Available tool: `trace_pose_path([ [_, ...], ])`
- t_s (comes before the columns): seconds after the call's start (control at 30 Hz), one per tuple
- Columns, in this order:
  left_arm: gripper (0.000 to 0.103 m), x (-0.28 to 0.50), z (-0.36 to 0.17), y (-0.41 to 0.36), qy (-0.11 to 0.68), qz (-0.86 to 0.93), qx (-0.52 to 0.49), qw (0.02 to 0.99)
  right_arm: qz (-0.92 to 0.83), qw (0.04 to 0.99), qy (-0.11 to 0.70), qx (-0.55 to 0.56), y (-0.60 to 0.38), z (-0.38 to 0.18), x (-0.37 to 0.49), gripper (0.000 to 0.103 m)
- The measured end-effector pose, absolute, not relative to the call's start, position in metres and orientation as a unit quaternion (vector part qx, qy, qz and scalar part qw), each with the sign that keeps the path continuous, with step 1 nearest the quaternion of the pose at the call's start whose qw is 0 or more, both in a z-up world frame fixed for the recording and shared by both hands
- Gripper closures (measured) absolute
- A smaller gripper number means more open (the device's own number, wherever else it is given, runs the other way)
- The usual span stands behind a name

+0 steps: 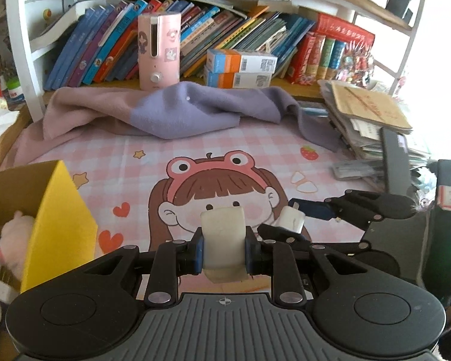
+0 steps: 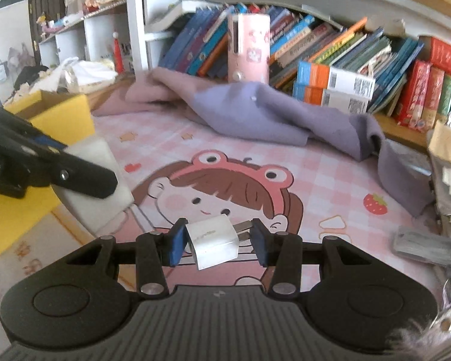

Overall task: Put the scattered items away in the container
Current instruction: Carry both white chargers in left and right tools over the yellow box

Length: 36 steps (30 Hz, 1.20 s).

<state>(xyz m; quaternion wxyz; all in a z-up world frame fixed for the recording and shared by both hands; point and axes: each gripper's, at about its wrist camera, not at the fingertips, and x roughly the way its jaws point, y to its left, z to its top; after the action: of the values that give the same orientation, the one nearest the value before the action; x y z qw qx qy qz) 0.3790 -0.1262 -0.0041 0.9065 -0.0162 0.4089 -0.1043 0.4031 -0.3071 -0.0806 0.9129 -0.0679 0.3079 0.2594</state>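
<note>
My left gripper (image 1: pixel 224 248) is shut on a white block (image 1: pixel 222 222), held off the cartoon desk mat (image 1: pixel 225 150). A yellow cardboard box (image 1: pixel 60 225) stands open to its left, with a pink plush toy (image 1: pixel 13 234) inside. In the right wrist view my right gripper (image 2: pixel 219 240) is shut on a white plug charger (image 2: pixel 213 242), its metal prongs against the right pad. The same view shows the left gripper (image 2: pixel 75 165) with the white block (image 2: pixel 96 177) beside the yellow box (image 2: pixel 63 111). From the left wrist view, the right gripper (image 1: pixel 293 221) with the charger (image 1: pixel 289 217) hovers just to the right.
A purple and pink cloth (image 1: pixel 180 111) lies crumpled at the back of the mat. Behind it are a pink appliance (image 1: pixel 158 51), two orange and blue boxes (image 1: pixel 240 70) and a shelf of books (image 1: pixel 105 39). A stack of papers (image 1: pixel 372 114) and a grey case (image 1: pixel 348 171) sit at the right.
</note>
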Motion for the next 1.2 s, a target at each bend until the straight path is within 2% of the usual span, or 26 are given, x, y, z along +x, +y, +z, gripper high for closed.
trace_pose_path([
  [0.23, 0.08, 0.341, 0.023, -0.111, 0.393, -0.136, -0.026, 0.909, 0.264, 0.917, 0.276, -0.111, -0.302, -0.041, 0.35, 0.06],
  [0.57, 0.08, 0.284, 0.042, -0.086, 0.366, -0.175, -0.048, 0.913, 0.24, 0.921, 0.281, -0.125, -0.292, -0.002, 0.279, 0.061],
  [0.93, 0.08, 0.236, 0.042, -0.063, 0.355, -0.238, -0.063, 0.902, 0.198, 0.926, 0.301, -0.116, -0.263, 0.017, 0.224, 0.061],
  [1.2, 0.08, 0.187, 0.035, -0.016, 0.343, -0.252, -0.095, 0.9, 0.166, 0.933, 0.297, -0.118, -0.225, 0.017, 0.175, 0.061],
])
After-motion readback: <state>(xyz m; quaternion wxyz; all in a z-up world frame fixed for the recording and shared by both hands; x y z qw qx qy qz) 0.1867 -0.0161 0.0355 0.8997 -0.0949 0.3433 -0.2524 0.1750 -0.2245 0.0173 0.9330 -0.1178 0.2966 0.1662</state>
